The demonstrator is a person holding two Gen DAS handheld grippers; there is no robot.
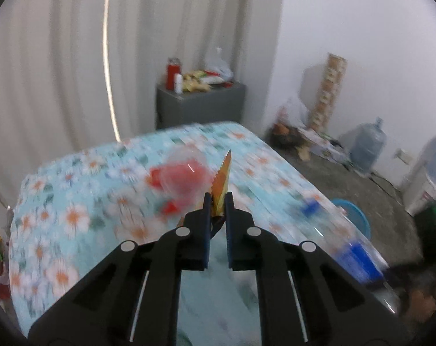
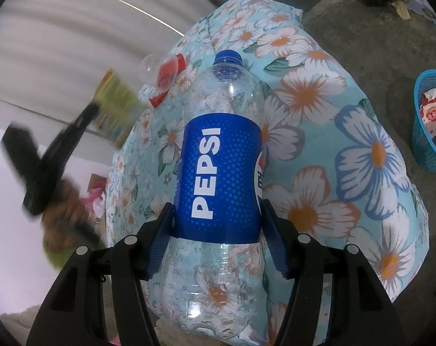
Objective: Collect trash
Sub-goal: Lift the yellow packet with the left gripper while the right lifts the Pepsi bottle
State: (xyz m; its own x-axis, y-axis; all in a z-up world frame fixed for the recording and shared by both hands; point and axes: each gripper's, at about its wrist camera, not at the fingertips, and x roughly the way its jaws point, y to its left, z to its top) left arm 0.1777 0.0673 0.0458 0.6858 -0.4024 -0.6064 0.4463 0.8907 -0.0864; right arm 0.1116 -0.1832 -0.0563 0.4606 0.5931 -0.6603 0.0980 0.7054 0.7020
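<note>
Trash was held in both grippers: the right gripper [image 2: 218, 230] clamped an empty clear plastic Pepsi bottle [image 2: 220, 173] above the floral tablecloth [image 2: 318, 92], while the left gripper [image 1: 218, 210] pinched a serrated orange foil wrapper [image 1: 222, 184]. Advised carrying both level toward the blue mesh basket [image 2: 428, 155] on the floor at right, grips kept firm until directly over it.

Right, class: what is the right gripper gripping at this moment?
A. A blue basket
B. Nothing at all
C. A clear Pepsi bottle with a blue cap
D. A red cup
C: in the right wrist view the right gripper has its blue pads pressed on either side of the blue-labelled Pepsi bottle, above the floral cloth.
</note>
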